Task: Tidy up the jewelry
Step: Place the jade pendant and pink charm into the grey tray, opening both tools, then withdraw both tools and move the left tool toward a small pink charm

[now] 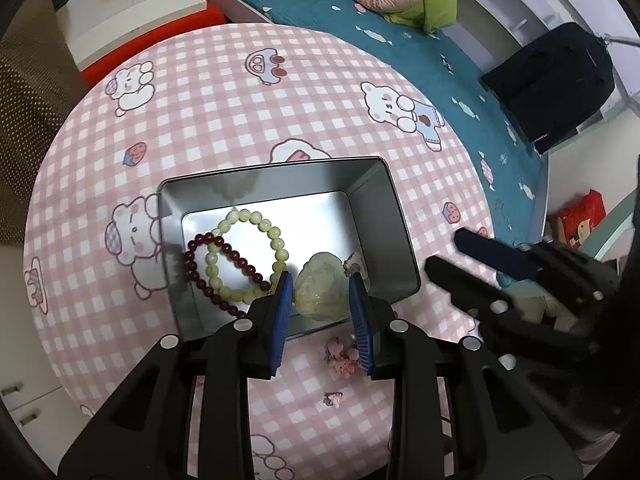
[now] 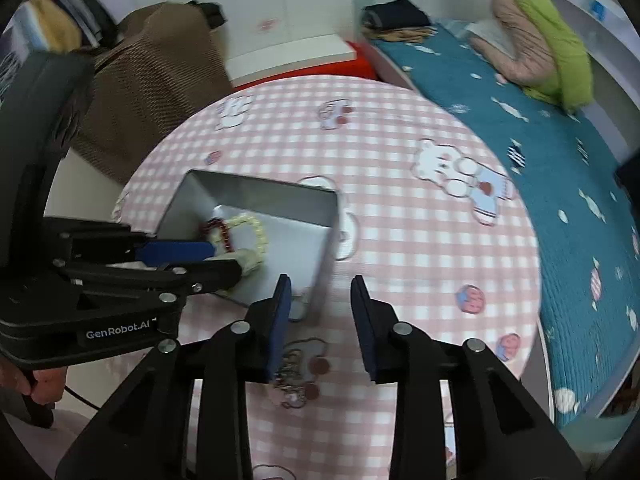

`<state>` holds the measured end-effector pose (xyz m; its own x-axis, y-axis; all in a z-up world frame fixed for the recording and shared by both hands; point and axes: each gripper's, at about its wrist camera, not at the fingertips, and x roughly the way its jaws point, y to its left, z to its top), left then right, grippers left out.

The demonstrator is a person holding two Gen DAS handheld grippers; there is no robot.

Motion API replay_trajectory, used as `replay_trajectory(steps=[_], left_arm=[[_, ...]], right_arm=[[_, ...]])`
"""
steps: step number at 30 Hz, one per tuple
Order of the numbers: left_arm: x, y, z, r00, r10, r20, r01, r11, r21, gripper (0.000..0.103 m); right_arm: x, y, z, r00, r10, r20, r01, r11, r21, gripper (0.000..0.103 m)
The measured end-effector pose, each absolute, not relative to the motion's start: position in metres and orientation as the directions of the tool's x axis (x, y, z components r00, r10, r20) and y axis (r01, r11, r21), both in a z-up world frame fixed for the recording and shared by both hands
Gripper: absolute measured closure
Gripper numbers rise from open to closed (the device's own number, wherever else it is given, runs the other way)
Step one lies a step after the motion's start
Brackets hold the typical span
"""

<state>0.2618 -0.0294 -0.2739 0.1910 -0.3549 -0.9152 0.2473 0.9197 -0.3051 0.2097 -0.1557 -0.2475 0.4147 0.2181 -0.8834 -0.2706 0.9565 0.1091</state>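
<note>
So the metal tin (image 1: 372, 204) sits roughly in the middle of the round worktop (image 1: 224, 92), which has a pink checked cloth with cartoon bears on it. Everything else gets placed off that tin.

Inside the tin, on the side away from the bed (image 1: 436, 52), there's a pale green bead bracelet (image 1: 276, 240) overlapping a dark red bead bracelet (image 1: 192, 268). Next to those, nearer the tin's front wall, is a pale yellowish-green carved pendant (image 1: 320, 284).

The left hand-held gripper (image 1: 322, 312) hangs right over the front edge of the tin, pointing steeply down. Its blue pads are partly apart with the pendant showing between them, but whether they're actually pinching it or just framing it can't be told from either view.

The right hand-held gripper (image 2: 322, 312) is just outside the tin, off its near corner on the bed side. Its jaws are partly open and nothing's between them, just cloth.

On the cloth just in front of the tin there's a small pink flowery trinket (image 1: 342, 356) and a tinier pink bit (image 1: 333, 399) a little closer to the camera. The right wrist view also shows a silvery chain (image 2: 290, 376) lying in front of the tin, by the right hand-held gripper's left pad. That view is pretty blurry.
</note>
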Motion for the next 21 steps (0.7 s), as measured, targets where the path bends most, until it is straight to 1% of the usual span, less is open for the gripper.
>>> replay_trajectory(steps=[3,5,6,12,14,15,16,18,20,21], left_arm=[[0.265,-0.035,-0.282,0.175,-0.350,-0.920,0.257,0.919,-0.300,0.074],[0.268,-0.038,-0.289,0.163,-0.339,-0.926,0.257,0.921,-0.292,0.088],[0.270,-0.039,-0.292,0.153,-0.338,-0.929,0.257,0.921,-0.293,0.089],[0.274,-0.045,-0.302,0.130,-0.327,-0.936,0.266,0.921,-0.284,0.089],[0.274,-0.044,-0.301,0.129,-0.332,-0.934,0.269,0.918,-0.289,0.089],[0.274,-0.045,-0.301,0.130,-0.327,-0.936,0.273,0.919,-0.283,0.088],[0.273,-0.044,-0.300,0.134,-0.314,-0.940,0.274,0.923,-0.269,0.083],[0.272,-0.042,-0.299,0.135,-0.315,-0.939,0.268,0.924,-0.272,0.081],[0.270,-0.040,-0.296,0.144,-0.311,-0.939,0.265,0.927,-0.266,0.075],[0.269,-0.039,-0.294,0.155,-0.302,-0.940,0.269,0.929,-0.254,0.070]], right_arm=[[0.209,-0.167,-0.248,0.416,0.194,-0.888,-0.229,0.968,0.104,0.069],[0.208,-0.173,-0.251,0.412,0.176,-0.894,-0.206,0.974,0.097,0.067],[0.208,-0.175,-0.251,0.409,0.169,-0.897,-0.197,0.976,0.094,0.067],[0.204,-0.186,-0.253,0.406,0.145,-0.902,-0.164,0.983,0.084,0.066],[0.203,-0.188,-0.254,0.405,0.144,-0.903,-0.158,0.984,0.086,0.064],[0.203,-0.188,-0.254,0.404,0.142,-0.904,-0.155,0.984,0.086,0.063],[0.203,-0.189,-0.255,0.402,0.141,-0.905,-0.153,0.985,0.085,0.061],[0.202,-0.189,-0.256,0.397,0.140,-0.907,-0.152,0.985,0.085,0.059],[0.201,-0.188,-0.256,0.395,0.140,-0.908,-0.156,0.984,0.083,0.055],[0.201,-0.188,-0.256,0.397,0.139,-0.907,-0.158,0.984,0.082,0.054]])
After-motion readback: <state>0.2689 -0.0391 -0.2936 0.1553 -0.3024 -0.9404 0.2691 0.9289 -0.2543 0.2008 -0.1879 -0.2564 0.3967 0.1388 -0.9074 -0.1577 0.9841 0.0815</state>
